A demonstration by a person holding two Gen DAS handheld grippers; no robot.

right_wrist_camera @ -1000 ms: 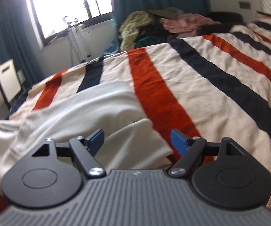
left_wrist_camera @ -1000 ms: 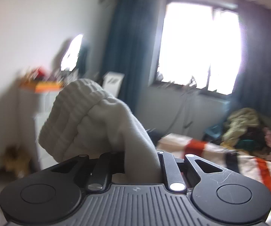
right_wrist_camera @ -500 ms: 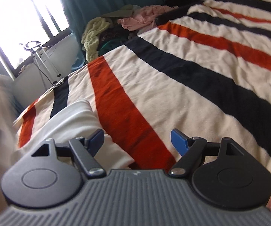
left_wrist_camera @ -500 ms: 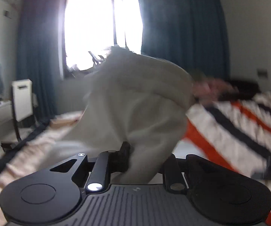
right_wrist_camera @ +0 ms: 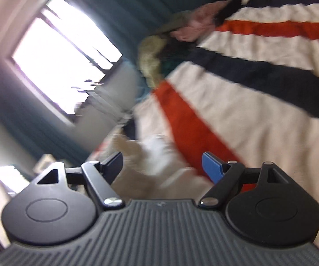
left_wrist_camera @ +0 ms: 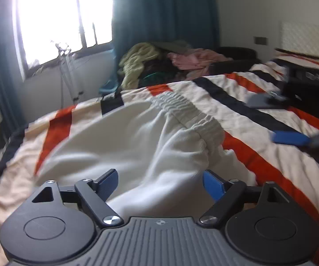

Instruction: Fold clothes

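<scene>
Left gripper (left_wrist_camera: pixel 159 182) just opened, right gripper (right_wrist_camera: pixel 162 165) agape

Bed (left_wrist_camera: pixel 243 102) with a striped cover.
On its cream, orange and black stripes lies a white garment (left_wrist_camera: pixel 137 137), ribbed waistband toward the far side; a heap of clothes (left_wrist_camera: pixel 159 64) sits at the far edge.

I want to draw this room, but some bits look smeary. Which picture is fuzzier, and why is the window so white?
Right wrist view: the fuzzier, tilted, with smeared striped blanket and window. Left wrist view: sharper on the white garment, blurred only at its right edge; window glares white, washing out the outside; both views bulge, fisheye style.
</scene>
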